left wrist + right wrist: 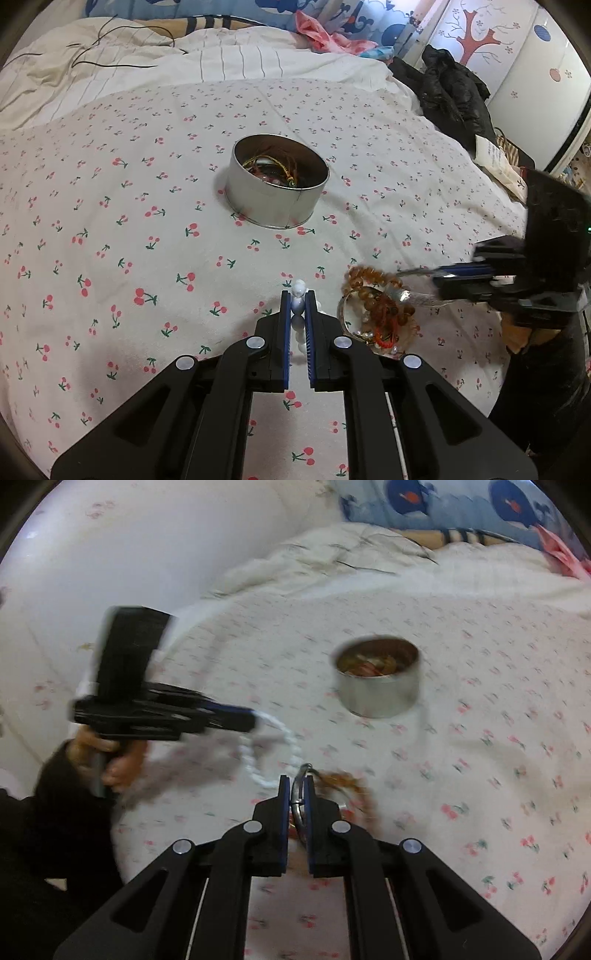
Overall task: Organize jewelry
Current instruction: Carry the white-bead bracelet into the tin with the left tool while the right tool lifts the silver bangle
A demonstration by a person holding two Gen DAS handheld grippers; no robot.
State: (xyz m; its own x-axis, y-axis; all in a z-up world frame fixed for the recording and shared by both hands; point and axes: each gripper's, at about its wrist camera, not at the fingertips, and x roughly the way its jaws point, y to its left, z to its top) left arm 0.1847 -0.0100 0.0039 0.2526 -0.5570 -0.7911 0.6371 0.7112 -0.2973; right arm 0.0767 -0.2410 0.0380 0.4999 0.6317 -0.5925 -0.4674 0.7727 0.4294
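A round metal tin (277, 181) with cords and bracelets inside sits on the cherry-print bedsheet (110, 221); it also shows in the right wrist view (380, 679). My left gripper (298, 301) is shut on a white bead bracelet (298, 291), which hangs as a loop in the right wrist view (269, 753). My right gripper (297, 782) is shut on a silver bangle (297, 805); it shows from the side in the left wrist view (417, 299). A pile of amber bead bracelets and red cord (380, 310) lies beside the grippers.
A rumpled striped quilt (147, 62) with a black cable lies behind the tin. Black clothing (450, 92) and a paper bag (498, 158) sit at the bed's right edge. A blue patterned pillow (443, 502) is at the head.
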